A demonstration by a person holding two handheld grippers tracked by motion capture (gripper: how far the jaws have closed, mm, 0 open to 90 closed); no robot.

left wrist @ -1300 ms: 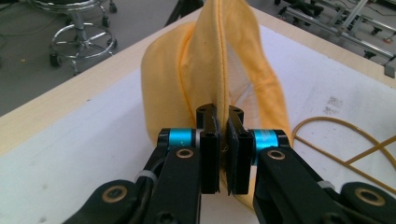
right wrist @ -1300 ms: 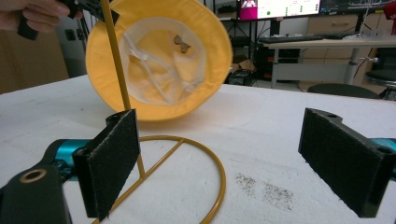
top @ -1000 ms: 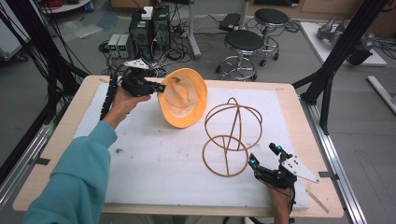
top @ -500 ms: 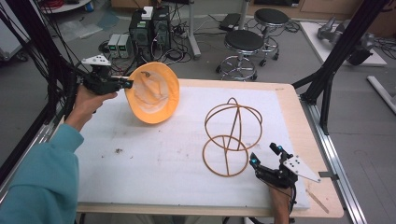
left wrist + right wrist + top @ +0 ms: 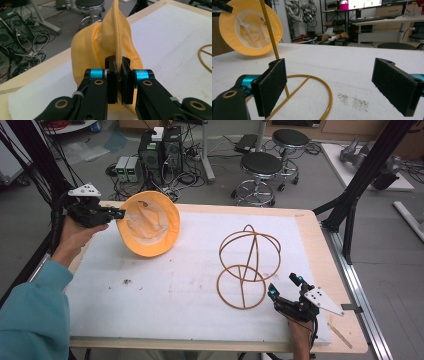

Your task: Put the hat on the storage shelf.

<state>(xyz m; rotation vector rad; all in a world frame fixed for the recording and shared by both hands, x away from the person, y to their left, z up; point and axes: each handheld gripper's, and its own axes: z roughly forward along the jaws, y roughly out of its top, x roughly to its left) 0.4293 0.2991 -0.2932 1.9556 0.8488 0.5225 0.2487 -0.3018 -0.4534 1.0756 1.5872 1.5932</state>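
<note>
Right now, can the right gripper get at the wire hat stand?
Probably yes: the right gripper is open beside the wire hat stand's base ring, nothing between them; the yellow hat is held away.

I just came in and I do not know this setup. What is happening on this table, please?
A person works with a gripper in each hand. The left gripper is shut on the brim of a yellow hat and holds it up at the far left corner of the table. The right gripper is open and rests at the near right, just beside the base ring of a wire hat stand, without touching it.
</note>
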